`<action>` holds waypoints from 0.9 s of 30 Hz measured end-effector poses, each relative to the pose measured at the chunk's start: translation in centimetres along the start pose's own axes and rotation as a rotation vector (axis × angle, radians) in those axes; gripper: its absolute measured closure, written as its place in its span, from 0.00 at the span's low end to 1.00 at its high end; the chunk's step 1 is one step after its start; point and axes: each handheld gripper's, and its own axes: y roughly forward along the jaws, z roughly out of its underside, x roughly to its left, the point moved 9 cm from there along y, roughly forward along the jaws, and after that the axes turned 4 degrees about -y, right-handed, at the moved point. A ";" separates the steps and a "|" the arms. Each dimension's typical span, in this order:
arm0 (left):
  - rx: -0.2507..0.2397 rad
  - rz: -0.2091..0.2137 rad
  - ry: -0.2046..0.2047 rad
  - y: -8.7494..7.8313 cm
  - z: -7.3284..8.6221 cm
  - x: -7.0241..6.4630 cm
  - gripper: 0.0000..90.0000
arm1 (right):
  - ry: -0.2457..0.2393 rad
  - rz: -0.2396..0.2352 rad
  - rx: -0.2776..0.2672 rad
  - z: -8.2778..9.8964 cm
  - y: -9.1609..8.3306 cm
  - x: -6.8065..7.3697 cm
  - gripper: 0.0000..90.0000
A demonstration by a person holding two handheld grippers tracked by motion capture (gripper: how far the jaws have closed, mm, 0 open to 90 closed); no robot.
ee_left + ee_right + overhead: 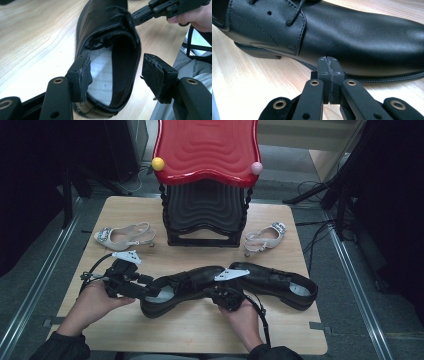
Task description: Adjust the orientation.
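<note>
Wooden table point(280, 330), black shoe point(175, 287), left gripper point(116, 77) spread, right gripper point(329, 72) closed.

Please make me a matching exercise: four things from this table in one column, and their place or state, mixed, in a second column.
Things:
1. left tool
2. right tool
3. beige heeled shoe
4. red stool

Place or state:
a. shut, empty, against a black shoe's side
b. far edge of table, above a black stool
c. open, astride the black shoe's heel
d. lying on the table, left of the stools

Pairs: 1-c, 2-a, 3-d, 4-b
</note>
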 end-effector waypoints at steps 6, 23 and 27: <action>0.013 -0.021 -0.011 -0.3 0.6 0.7 0.44 | -0.001 0.001 0.001 -0.2 0.3 -0.1 1.00; -0.011 -0.058 -0.045 -1.2 1.7 1.8 0.42 | 0.004 -0.010 0.019 -0.8 0.8 -0.4 1.00; -0.015 -0.071 -0.052 -1.4 1.9 2.0 0.43 | 0.001 -0.010 0.021 -1.0 0.9 -0.6 1.00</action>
